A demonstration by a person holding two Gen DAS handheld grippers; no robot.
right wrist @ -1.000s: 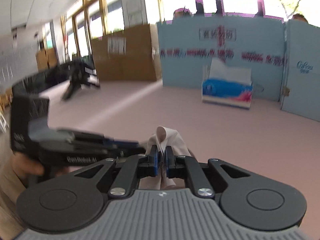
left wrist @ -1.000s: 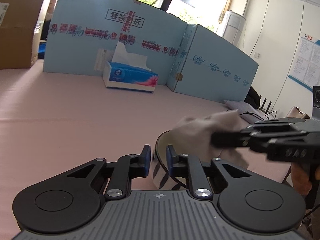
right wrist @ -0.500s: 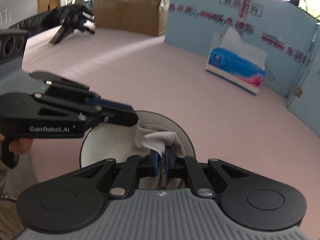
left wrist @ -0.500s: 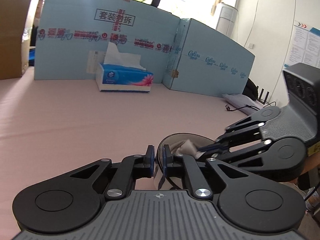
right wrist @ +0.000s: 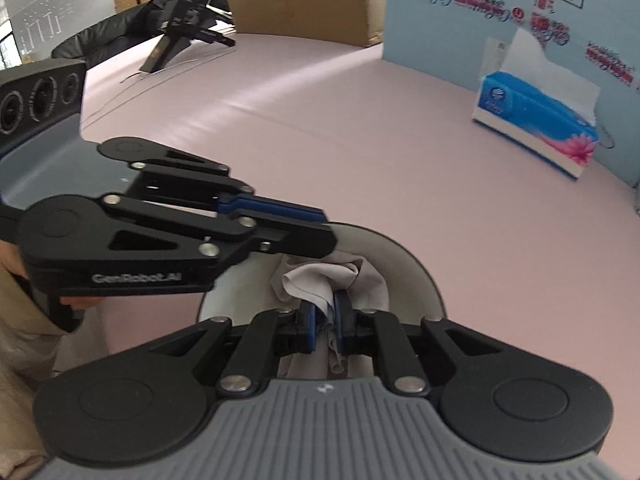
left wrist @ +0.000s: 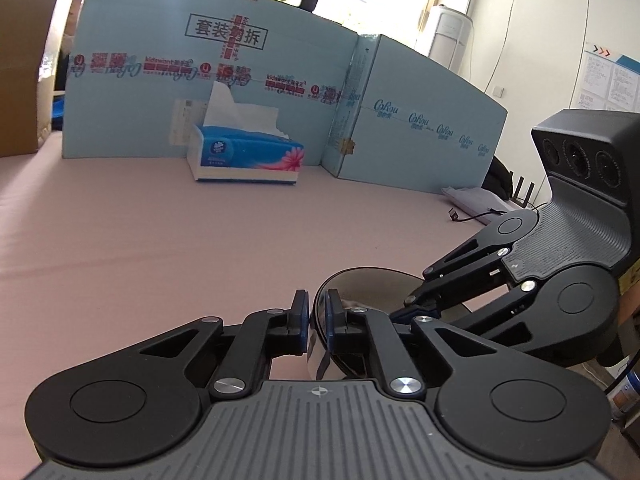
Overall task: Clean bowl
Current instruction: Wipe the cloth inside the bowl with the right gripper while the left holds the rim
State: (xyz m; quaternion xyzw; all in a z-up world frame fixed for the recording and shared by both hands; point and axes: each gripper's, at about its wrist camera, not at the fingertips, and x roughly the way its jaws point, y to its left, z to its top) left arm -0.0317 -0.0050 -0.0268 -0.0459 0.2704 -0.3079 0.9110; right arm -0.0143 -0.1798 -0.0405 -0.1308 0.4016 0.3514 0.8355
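A round bowl (left wrist: pixel 372 280) with a pale inside (right wrist: pixel 404 256) sits on the pink table near its front edge. My left gripper (left wrist: pixel 317 312) is shut on the bowl's near rim; it also shows in the right wrist view (right wrist: pixel 320 232). My right gripper (right wrist: pixel 324 316) is shut on a crumpled grey cloth (right wrist: pixel 320 280) and presses it down inside the bowl. In the left wrist view the right gripper (left wrist: pixel 400 312) reaches into the bowl from the right and hides most of the cloth.
A blue tissue box (left wrist: pixel 246 156) stands mid-table, in front of light-blue cardboard panels (left wrist: pixel 208 80). A brown cardboard box (right wrist: pixel 300 0) and a black stand (right wrist: pixel 180 36) are at the far left. Cables and papers (left wrist: pixel 476 204) lie at the right edge.
My right gripper has swung down with the cloth from above the bowl into it. The left gripper has kept its hold on the rim while the bowl has tilted flatter.
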